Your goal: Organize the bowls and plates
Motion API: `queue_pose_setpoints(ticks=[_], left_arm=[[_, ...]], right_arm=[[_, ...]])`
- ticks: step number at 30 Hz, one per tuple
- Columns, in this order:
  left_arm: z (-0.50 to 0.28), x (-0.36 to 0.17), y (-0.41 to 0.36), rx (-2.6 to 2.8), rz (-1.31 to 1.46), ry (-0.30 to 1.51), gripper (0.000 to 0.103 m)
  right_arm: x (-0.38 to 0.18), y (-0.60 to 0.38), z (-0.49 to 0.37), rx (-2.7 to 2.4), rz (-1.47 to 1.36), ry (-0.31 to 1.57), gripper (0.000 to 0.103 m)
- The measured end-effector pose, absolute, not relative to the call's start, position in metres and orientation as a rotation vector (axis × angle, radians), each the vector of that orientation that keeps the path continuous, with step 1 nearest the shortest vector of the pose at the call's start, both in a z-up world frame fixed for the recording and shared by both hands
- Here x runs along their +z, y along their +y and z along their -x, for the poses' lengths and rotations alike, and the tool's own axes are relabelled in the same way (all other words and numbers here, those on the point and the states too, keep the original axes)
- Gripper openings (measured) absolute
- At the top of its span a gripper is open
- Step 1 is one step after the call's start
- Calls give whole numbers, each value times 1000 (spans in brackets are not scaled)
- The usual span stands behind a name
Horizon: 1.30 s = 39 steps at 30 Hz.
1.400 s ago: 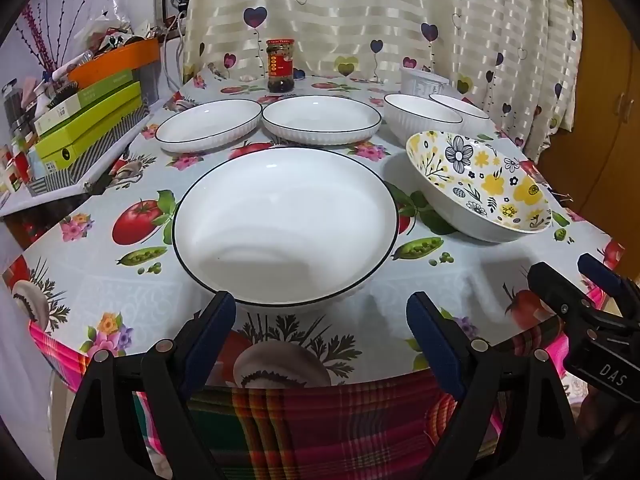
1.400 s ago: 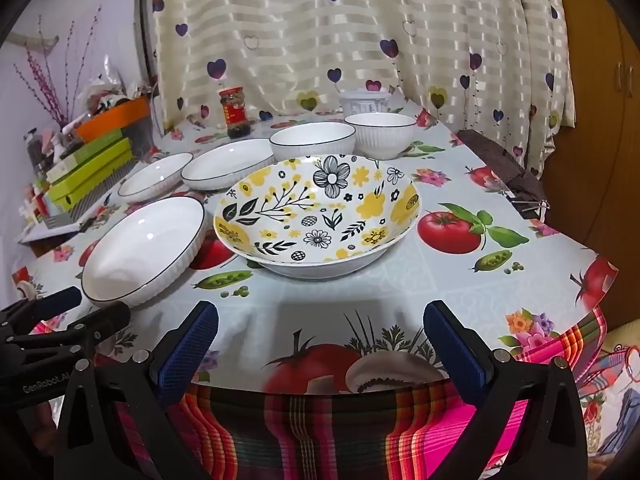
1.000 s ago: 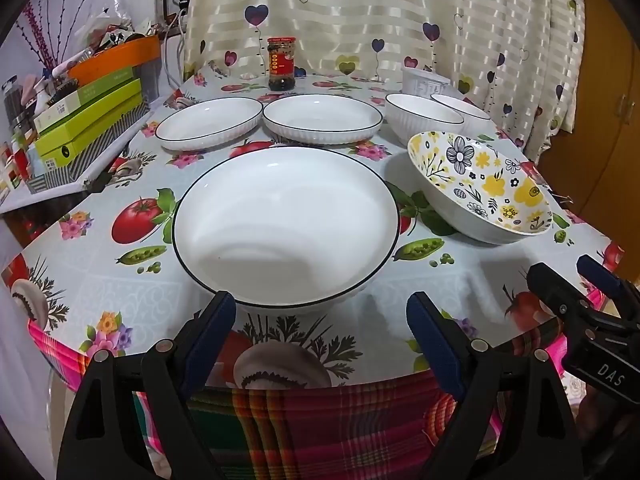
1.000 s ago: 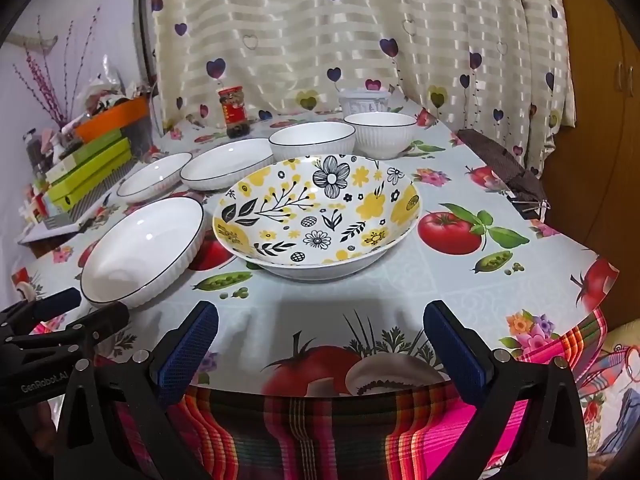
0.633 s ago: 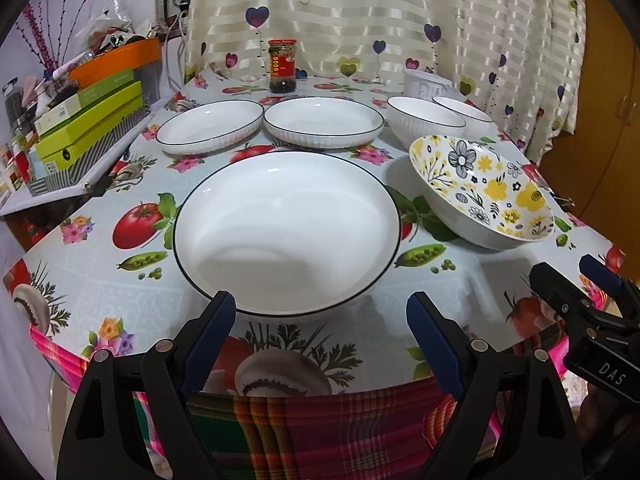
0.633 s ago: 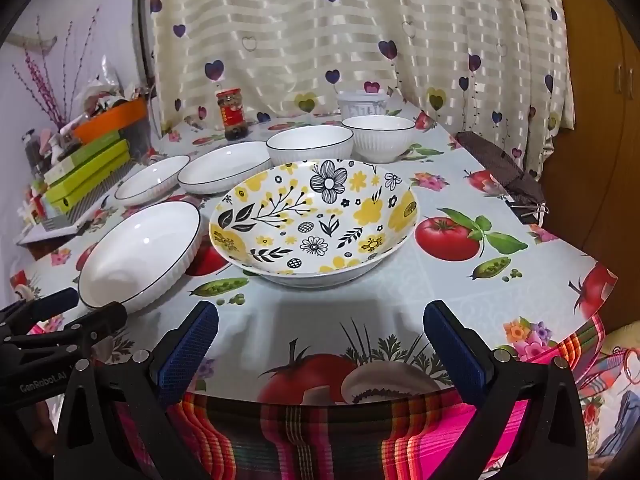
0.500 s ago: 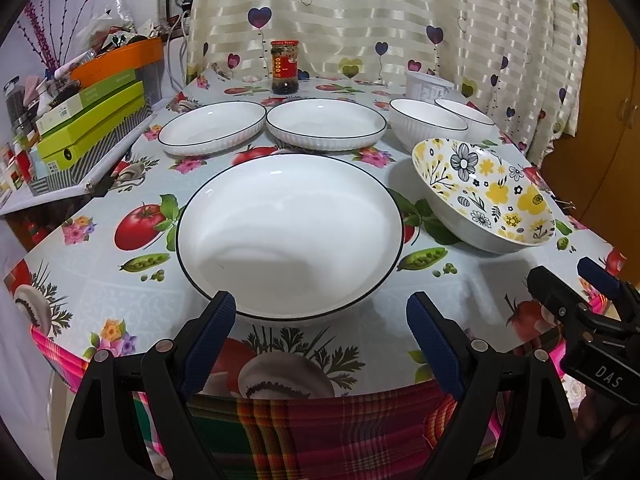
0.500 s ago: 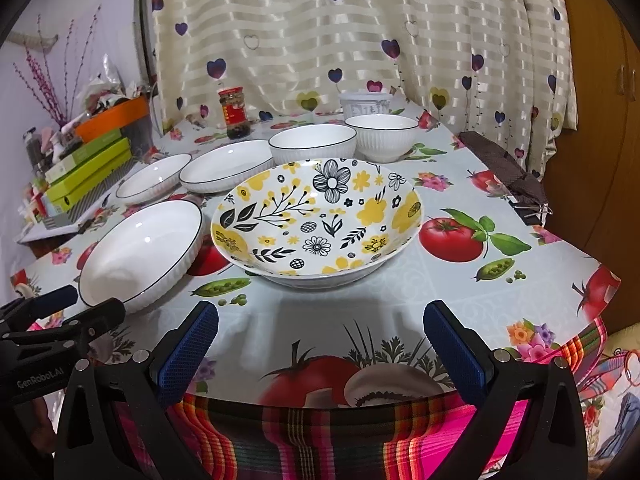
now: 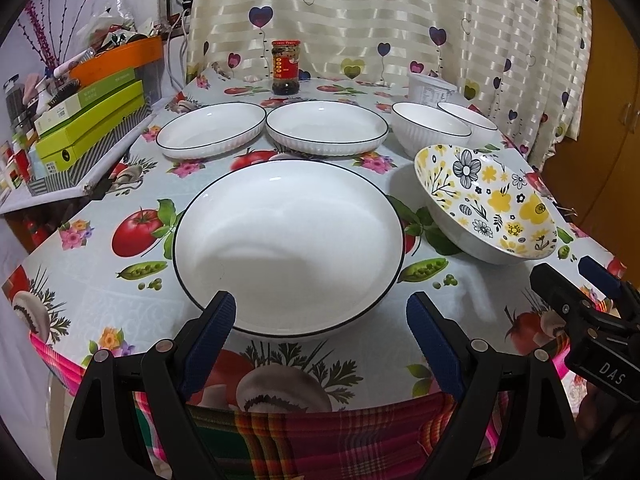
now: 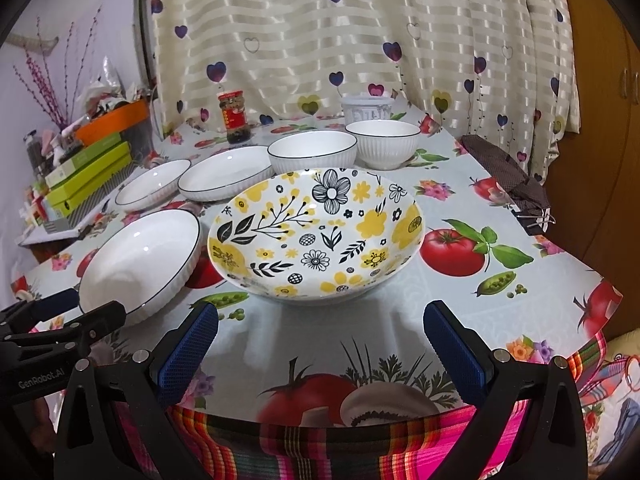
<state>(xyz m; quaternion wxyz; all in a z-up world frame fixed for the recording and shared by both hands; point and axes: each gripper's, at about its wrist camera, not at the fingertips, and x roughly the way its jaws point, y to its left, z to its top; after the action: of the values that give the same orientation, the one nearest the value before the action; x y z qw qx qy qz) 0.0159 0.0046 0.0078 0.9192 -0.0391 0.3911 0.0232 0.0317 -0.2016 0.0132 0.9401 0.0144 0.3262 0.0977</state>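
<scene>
1. Left gripper (image 9: 320, 316) jaws spread, empty, at the near rim of the large white plate (image 9: 288, 240).
2. Right gripper (image 10: 320, 334) likewise spread, short of the floral bowl (image 10: 316, 236).
3. Both look like rigid, glazed, breakable ceramic, likely slippery; pinch the near rim.

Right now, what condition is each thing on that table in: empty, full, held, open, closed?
Left gripper: open, holding nothing.
Right gripper: open, holding nothing.
Large white plate: empty, upright, not stacked.
Floral bowl: empty, upright.
Two far white plates: empty, side by side.
Two white ribbed bowls: empty, not stacked.
Sauce jar: lid on, partly full.
</scene>
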Motion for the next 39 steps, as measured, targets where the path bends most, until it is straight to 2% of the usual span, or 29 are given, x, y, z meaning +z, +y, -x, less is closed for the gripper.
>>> queue_pose_setpoints(ticks=[20,34,39], left_arm=[[-52,17,6,-26,194,826,88],[-88,30,-19,15,43,815,88],[-105,26,-23,-27,67,851,88]], right_arm=[[25,-218,-63,176,-40,667,103],[29,-255,-100,97,-53,685,103],[25,-265,-115,72,-50,711,103]])
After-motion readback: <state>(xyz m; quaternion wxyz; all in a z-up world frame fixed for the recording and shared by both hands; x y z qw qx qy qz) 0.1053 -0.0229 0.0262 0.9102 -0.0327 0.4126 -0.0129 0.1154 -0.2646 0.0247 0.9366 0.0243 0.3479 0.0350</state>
